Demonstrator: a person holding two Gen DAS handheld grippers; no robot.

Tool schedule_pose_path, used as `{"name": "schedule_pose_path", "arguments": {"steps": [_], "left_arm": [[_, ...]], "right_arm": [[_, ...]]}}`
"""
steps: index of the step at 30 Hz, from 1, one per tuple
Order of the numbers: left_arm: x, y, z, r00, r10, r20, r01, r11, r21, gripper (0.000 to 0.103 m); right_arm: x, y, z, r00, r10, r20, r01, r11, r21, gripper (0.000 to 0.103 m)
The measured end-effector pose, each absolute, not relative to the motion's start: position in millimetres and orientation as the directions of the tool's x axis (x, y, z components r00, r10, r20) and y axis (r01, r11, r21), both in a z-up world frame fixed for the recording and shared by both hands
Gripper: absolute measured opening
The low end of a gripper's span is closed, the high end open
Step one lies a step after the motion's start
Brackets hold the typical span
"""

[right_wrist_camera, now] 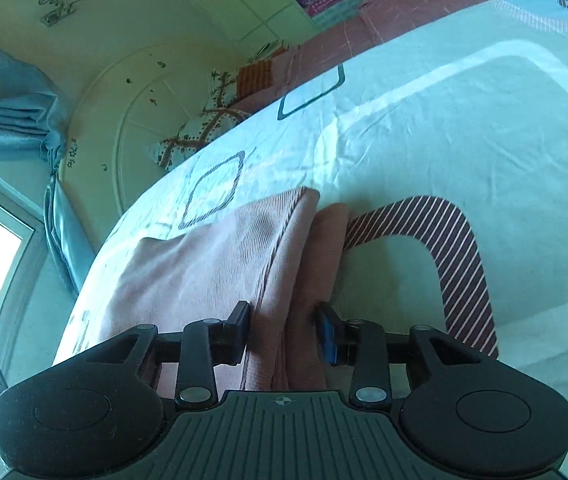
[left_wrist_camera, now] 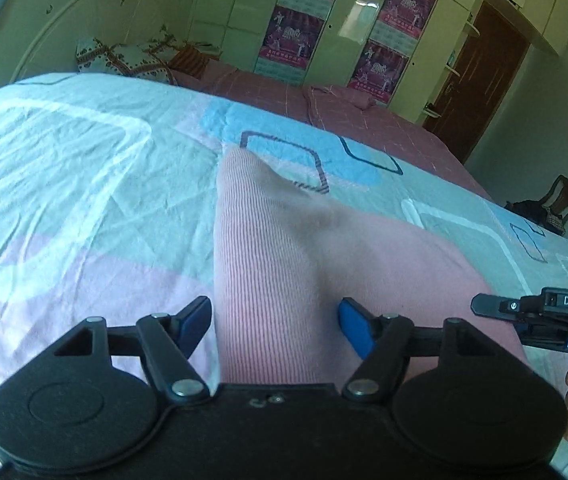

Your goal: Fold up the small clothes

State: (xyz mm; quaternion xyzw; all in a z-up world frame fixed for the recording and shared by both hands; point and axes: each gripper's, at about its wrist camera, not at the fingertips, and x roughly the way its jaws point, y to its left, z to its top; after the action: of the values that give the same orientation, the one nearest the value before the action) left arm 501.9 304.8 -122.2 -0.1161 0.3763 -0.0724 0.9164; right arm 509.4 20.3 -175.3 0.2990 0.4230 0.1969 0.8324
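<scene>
Pink ribbed knit garment (left_wrist_camera: 284, 264) on patterned bedsheet (left_wrist_camera: 63, 168).
Left gripper (left_wrist_camera: 273, 322) spread, pads clear; right gripper (right_wrist_camera: 284, 334) spread around fabric.

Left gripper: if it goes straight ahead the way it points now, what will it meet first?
Most likely the pink ribbed garment, which already lies between the open fingers of the left gripper and stretches ahead on the bedsheet. Depth is unclear, so how soon is uncertain.
</scene>
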Motion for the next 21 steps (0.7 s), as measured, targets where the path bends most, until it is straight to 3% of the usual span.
{"name": "schedule_pose_path", "arguments": {"steps": [10, 11, 12, 15, 17, 21], "left_arm": [[536, 301, -135, 0.701, -0.161, -0.695, -0.024, 0.968, -0.248, 0.069], [536, 302, -136, 0.702, -0.158, -0.694, -0.032, 0.967, -0.253, 0.070], [537, 303, -137, 0.702, -0.157, -0.695, -0.038, 0.966, -0.257, 0.070], [536, 303, -140, 0.704, -0.141, -0.696, -0.053, 0.967, -0.249, 0.074], [538, 302, -143, 0.701, -0.128, -0.701, -0.059, 0.970, -0.237, 0.079], [534, 301, -137, 0.703, -0.115, -0.702, -0.061, 0.974, -0.220, 0.080]], "right_arm": [[541, 34, -185, 0.585, 0.551, -0.595, -0.028, 0.747, 0.665, 0.038], [542, 36, -183, 0.600, 0.536, -0.593, -0.033, 0.758, 0.652, 0.034], [543, 38, -180, 0.611, 0.524, -0.594, -0.049, 0.773, 0.632, 0.021], [542, 46, -170, 0.659, 0.473, -0.584, -0.101, 0.826, 0.555, 0.008], [544, 50, -172, 0.670, 0.420, -0.612, -0.094, 0.866, 0.491, 0.008], [548, 54, -184, 0.647, 0.388, -0.656, -0.081, 0.891, 0.447, 0.008]]}}
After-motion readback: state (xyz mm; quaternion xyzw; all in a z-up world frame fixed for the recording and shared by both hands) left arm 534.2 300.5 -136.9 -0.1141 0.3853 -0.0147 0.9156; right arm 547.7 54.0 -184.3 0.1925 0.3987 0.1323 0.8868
